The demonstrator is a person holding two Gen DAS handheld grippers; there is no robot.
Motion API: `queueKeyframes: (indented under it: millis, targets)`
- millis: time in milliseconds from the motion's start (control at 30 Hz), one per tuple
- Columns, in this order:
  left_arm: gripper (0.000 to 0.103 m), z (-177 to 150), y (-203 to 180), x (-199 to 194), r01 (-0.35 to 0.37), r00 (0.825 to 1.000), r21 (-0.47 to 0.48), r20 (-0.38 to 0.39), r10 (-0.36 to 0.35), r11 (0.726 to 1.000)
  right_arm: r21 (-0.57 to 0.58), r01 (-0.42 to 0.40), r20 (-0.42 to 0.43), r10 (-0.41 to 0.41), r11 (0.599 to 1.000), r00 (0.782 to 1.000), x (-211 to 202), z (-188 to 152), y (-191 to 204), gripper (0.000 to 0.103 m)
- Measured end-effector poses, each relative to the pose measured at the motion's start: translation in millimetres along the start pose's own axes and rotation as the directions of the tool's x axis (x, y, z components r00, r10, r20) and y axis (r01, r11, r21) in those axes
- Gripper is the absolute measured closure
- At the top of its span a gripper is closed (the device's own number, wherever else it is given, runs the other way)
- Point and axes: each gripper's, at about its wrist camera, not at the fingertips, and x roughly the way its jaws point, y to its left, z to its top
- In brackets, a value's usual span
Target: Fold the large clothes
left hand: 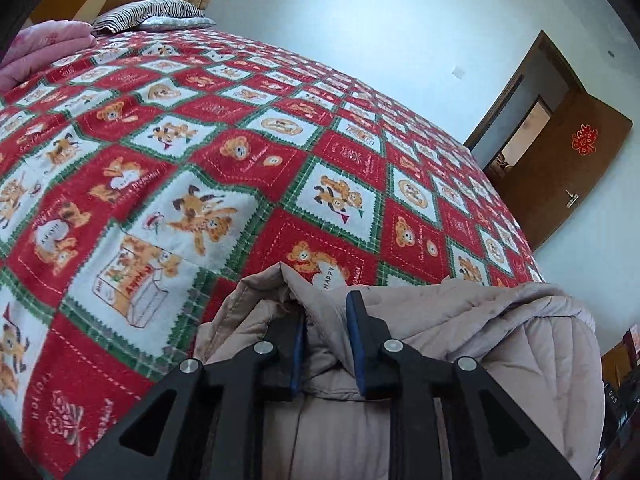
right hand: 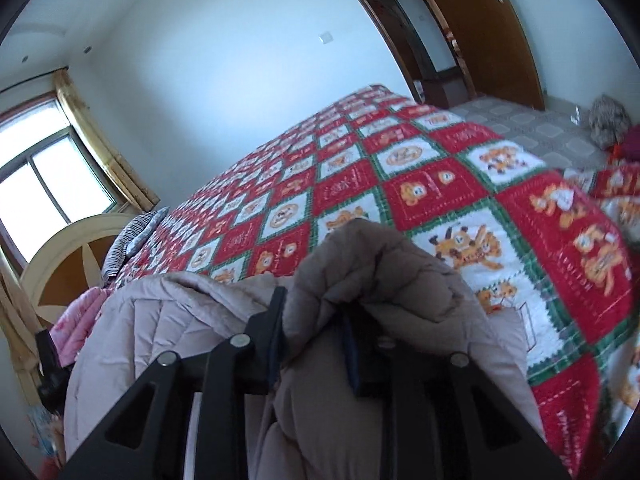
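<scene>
Bunching up over the near edge of the bed, the beige quilted coat (left hand: 520, 344) hides much of both tools. The left hand-held gripper (left hand: 327, 344) pinches a fold of it between blue pads (left hand: 357, 340). Behind lie the red teddy-bear blanket (left hand: 248, 152), a striped pillow (left hand: 148, 14) and a brown door (left hand: 560, 172). The right hand-held gripper (right hand: 312, 344), partly buried and blurred, clamps another thick fold; its right finger is mostly covered.

The beige quilted padded coat (left hand: 460, 340) lies on the bear-print patchwork bedspread (left hand: 240, 140) at 6 o'clock; the striped pillow (left hand: 148, 14) sits at 11 o'clock, the brown wooden door (left hand: 560, 160) at 3 o'clock.
</scene>
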Motion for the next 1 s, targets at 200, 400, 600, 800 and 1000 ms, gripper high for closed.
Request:
queueKeyframes:
  millis: [200,400,600,800,1000]
  targets:
    - [0.079,11,4,5,0.042,0.996,-0.018,-0.078,-0.043,0.999,-0.016,0.034,-0.033,-0.035,0.999,0.999,7,0,8,0.075]
    - [0.070,66,34,-55,0.185,0.965,-0.211,-0.147,-0.218,0.960,-0.020,0.022,0.015,-0.022,1.000,1.000,-30,30,22,0.045]
    - [0.015,78,0,-137,-0.015,0.995,0.078,0.096,0.007,0.997,-0.079,-0.022,0.204,0.038,0.997,0.978,-118,43,63,0.013]
    - [0.015,-1,-69,-142,-0.033,0.998,0.289,0.064,0.016,0.957,-0.291,-0.014,-0.016,0.009,0.957,1.000,-109,-26,132,0.084]
    - [0.015,-68,-118,-101,0.010,1.000,0.298,0.021,-0.017,0.954,-0.336,-0.016,-0.031,0.006,0.942,1.000,-61,-76,165,0.086]
